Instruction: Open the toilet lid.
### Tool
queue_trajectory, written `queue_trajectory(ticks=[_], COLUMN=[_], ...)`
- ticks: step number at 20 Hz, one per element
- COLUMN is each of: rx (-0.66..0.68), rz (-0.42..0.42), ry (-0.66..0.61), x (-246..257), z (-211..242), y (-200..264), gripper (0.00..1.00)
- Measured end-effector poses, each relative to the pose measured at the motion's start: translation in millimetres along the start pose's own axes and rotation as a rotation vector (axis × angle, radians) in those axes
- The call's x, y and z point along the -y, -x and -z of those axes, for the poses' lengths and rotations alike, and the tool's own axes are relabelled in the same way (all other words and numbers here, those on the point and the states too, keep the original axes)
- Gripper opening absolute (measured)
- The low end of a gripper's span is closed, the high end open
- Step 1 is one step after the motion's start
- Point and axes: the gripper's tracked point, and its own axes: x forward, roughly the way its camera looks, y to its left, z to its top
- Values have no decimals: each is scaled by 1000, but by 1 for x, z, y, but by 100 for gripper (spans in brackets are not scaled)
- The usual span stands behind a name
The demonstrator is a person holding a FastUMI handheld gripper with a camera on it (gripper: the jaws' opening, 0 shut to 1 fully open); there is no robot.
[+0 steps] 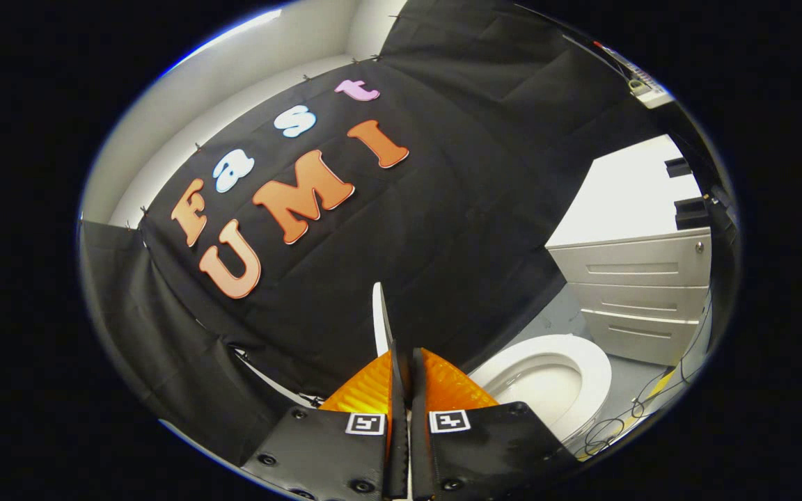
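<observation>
I have the gripper [404, 358] pinching the toilet lid [379, 316]. Its two fingers are drawn in almost together, and the thin white lid runs edge-on between them, so both press on it from either side. From the fingertips the lid's edge rises toward 12 o'clock, a narrow white blade standing up against the black cloth wall [443, 229] beyond. I see the lid only as that slim edge; its broad faces are turned away from me, and how far it tilts I cannot tell.

The toilet bowl [554, 383] sits at about 3 to 4 o'clock from the fingertips, just beside the right-hand finger. Its white seat ring is uncovered, and the pale basin inside is open to view. The lid is well lifted off that ring.

Farther out, at about 2 o'clock from the fingers, stands a pale drawer cabinet [641, 292] with three drawer fronts. It is beyond the bowl, on a grey floor [568, 316]. Some loose cables [641, 403] trail over the floor at 4 o'clock, just past the bowl's outer rim.

The black cloth hangs across everything from 9 o'clock round to 1 o'clock. Above it, at about 11 o'clock, a strip of white wall [234, 76] shows.
</observation>
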Motion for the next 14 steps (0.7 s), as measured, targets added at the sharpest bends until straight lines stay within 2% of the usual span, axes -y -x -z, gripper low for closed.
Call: queue_trajectory(ticks=[14], rx=[-41], rz=[-55], ry=[169], x=[-95], z=[32], y=[14], gripper=[10])
